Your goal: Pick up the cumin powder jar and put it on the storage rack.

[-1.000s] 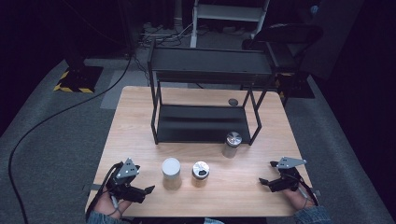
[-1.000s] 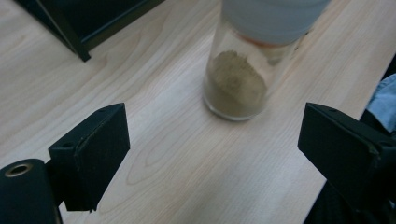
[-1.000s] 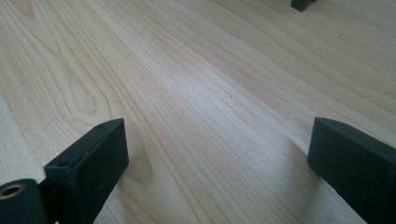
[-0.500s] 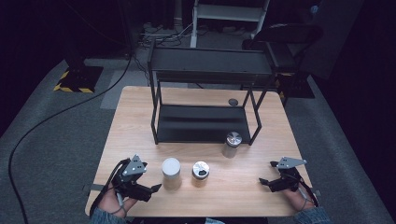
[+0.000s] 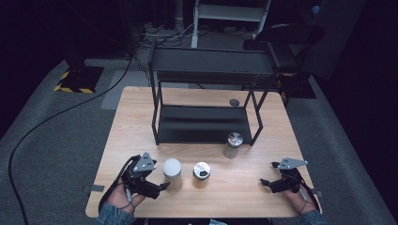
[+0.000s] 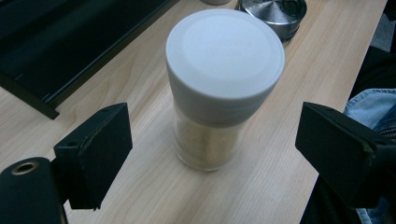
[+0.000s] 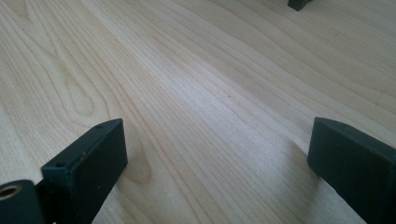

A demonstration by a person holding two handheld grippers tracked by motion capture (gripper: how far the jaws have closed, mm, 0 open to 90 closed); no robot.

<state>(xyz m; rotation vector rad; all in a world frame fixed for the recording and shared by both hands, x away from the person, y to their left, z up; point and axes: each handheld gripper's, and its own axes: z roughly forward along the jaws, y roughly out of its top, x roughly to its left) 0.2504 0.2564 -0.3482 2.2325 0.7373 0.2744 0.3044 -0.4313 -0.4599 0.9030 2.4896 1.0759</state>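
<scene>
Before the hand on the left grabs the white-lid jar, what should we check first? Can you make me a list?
1. Left gripper open: ok, both jaws stand apart from the white-lid jar.
2. Jar lined up between the jaws: ok, it sits in the gap.
3. Jar upright on the table: ok.
4. Room beside it: ok, the silver-lid jar stands apart from it.
5. Lid screwed tight: cannot tell.
6. Right gripper out of the way: ok, open over bare wood at the table's other side.
</scene>
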